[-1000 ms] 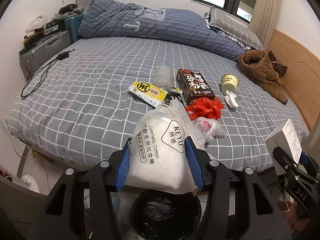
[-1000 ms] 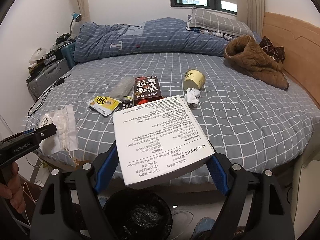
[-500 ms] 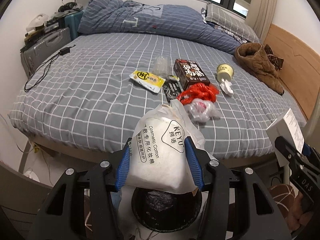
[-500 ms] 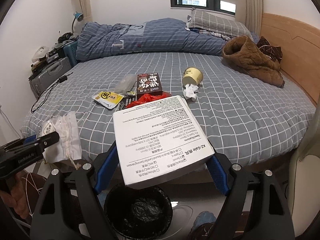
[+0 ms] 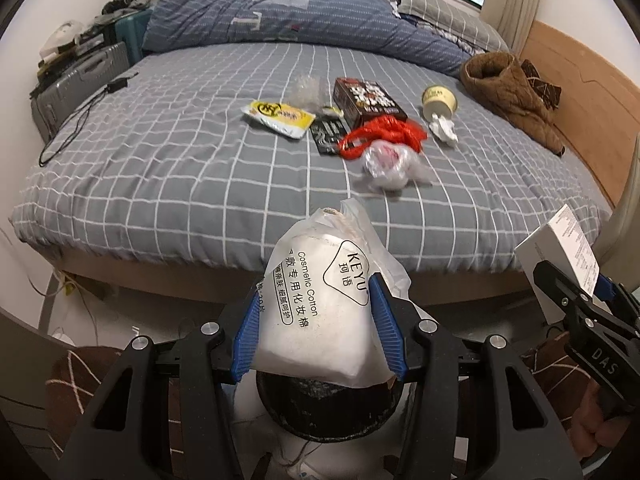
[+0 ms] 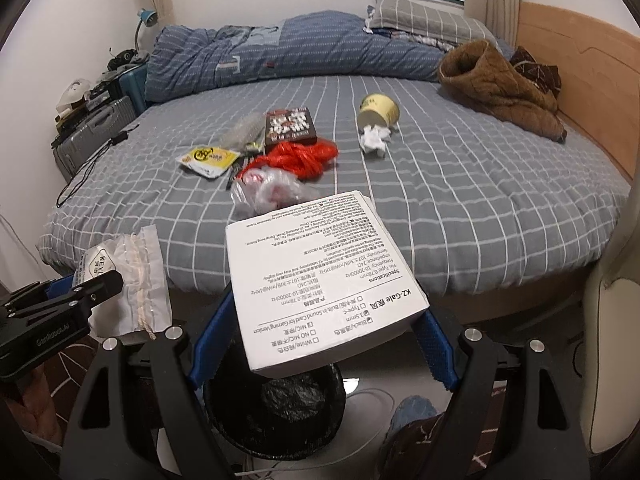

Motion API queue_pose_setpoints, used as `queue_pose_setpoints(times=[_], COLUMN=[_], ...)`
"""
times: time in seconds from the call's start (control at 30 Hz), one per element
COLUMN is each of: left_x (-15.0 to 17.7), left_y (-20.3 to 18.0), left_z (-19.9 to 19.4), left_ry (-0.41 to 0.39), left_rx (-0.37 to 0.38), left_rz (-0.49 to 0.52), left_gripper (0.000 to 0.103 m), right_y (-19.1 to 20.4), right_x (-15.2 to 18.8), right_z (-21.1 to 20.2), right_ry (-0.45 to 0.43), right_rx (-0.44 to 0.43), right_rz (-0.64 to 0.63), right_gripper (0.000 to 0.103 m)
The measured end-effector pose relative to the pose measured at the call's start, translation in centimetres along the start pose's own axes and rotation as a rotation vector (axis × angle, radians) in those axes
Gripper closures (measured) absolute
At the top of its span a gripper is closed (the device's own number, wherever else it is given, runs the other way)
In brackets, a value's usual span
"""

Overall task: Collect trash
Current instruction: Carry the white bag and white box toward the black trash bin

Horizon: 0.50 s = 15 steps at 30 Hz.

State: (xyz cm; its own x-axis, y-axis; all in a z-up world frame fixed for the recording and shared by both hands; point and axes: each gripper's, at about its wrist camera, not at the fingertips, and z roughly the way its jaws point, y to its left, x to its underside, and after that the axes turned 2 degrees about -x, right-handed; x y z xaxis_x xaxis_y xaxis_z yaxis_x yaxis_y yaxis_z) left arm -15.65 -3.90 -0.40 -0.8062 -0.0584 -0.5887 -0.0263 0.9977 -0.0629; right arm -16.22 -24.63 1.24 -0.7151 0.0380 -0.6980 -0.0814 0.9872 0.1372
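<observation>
Cotton-pad bag [image 5: 320,304] — soft, crinkly — gripped by left tongs [image 5: 318,332], right tongs [image 6: 320,344] clamping flat white box [image 6: 320,284]

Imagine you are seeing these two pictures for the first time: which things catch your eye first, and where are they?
The left gripper clamps a white cotton-pad bag and the right gripper a white printed box, both above a black trash bin on the floor. Behind, on the grey checked bed, a bright red bag lies among other litter.

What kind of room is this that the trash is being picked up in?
Most likely a bedroom in a home. A large bed with a grey checked sheet fills the view, a rumpled blue duvet and a pillow lie at its far side, and suitcases stand against the wall.
</observation>
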Motion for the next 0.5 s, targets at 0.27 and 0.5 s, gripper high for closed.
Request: queue_pose_setpoints(times=[0.27, 0.5], left_x=[1.4, 2.7], left_y=[-0.6, -0.9], left_z=[1.4, 4.0], left_ry=[0.028, 0.081], left_rx=[0.009, 0.029], left_rz=[0.008, 0.011], left_gripper=[0.053, 0.053], right_y=[-0.6, -1.1], right_x=[1.8, 3.5], right_z=[1.5, 3.5], right_ry=[0.046, 0.100], right_rx=[0.006, 0.017], right_rz=[0.018, 0.027], right_gripper=[0.026, 0.026])
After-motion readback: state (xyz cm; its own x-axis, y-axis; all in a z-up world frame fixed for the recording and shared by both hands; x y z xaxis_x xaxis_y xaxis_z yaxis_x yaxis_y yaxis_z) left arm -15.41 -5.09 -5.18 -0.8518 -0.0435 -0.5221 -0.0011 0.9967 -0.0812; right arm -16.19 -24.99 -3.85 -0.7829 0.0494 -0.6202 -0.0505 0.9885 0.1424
